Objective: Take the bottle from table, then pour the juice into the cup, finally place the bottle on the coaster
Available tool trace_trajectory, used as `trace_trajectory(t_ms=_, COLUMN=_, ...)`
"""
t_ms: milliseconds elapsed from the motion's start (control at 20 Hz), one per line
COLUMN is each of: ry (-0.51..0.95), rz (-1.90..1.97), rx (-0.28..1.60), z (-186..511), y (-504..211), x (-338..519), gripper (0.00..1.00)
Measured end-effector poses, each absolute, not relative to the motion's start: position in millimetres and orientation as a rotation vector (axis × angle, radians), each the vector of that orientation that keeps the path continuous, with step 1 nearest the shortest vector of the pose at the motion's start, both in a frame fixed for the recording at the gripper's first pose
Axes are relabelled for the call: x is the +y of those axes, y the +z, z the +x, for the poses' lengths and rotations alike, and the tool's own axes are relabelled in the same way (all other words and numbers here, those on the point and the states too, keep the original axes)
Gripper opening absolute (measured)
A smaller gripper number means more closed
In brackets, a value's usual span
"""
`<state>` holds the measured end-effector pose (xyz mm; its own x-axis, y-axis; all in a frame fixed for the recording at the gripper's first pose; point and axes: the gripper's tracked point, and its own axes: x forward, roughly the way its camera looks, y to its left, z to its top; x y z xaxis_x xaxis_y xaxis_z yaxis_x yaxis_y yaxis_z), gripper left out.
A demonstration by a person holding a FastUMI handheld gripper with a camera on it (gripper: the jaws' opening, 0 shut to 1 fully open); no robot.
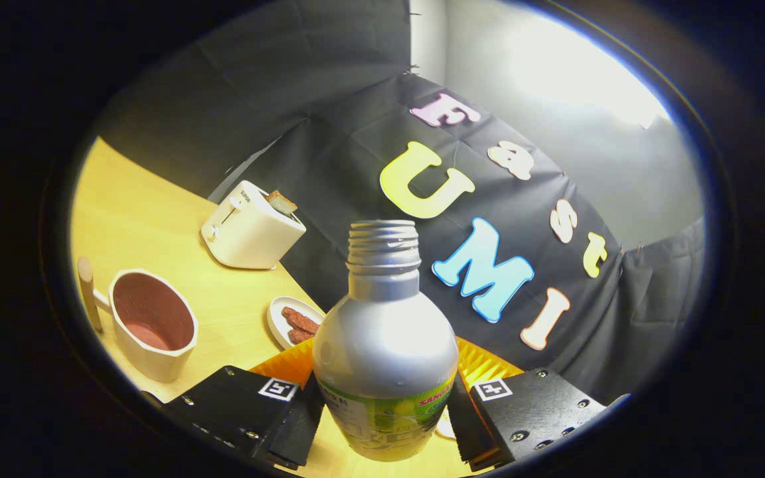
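A silver bottle (384, 345) with a threaded open neck and a green label stands between my fingers, and my gripper (382, 415) is shut on its lower body. The view is tilted, so the table slopes. A cream cup (150, 325) with a dark reddish inside and a wooden handle sits on the table to the left of the fingers. Behind the bottle lies an orange ribbed coaster (286, 365), partly hidden by the bottle and the fingers.
A white toaster (250, 229) with a slice of toast in its slot stands beyond the cup near the black cloth wall. A small white plate (277, 317) with brown pieces of food lies between the toaster and the coaster. The wooden table (137, 219) stretches left.
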<state>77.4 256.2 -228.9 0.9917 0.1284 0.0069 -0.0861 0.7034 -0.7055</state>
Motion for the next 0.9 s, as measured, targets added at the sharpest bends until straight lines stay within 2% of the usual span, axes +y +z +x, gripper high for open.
trace_trajectory(t_ms=350, ry=0.141, rz=-0.538, rx=-0.018, z=82, y=-224, x=249, gripper=0.8)
trace_trajectory(t_ms=650, ry=0.241, rz=-0.152, rx=0.127, z=88, y=-232, x=253, gripper=0.8)
trace_trajectory(t_ms=900, ry=0.275, rz=-0.013, rx=0.219, z=91, y=-242, x=251, gripper=0.8)
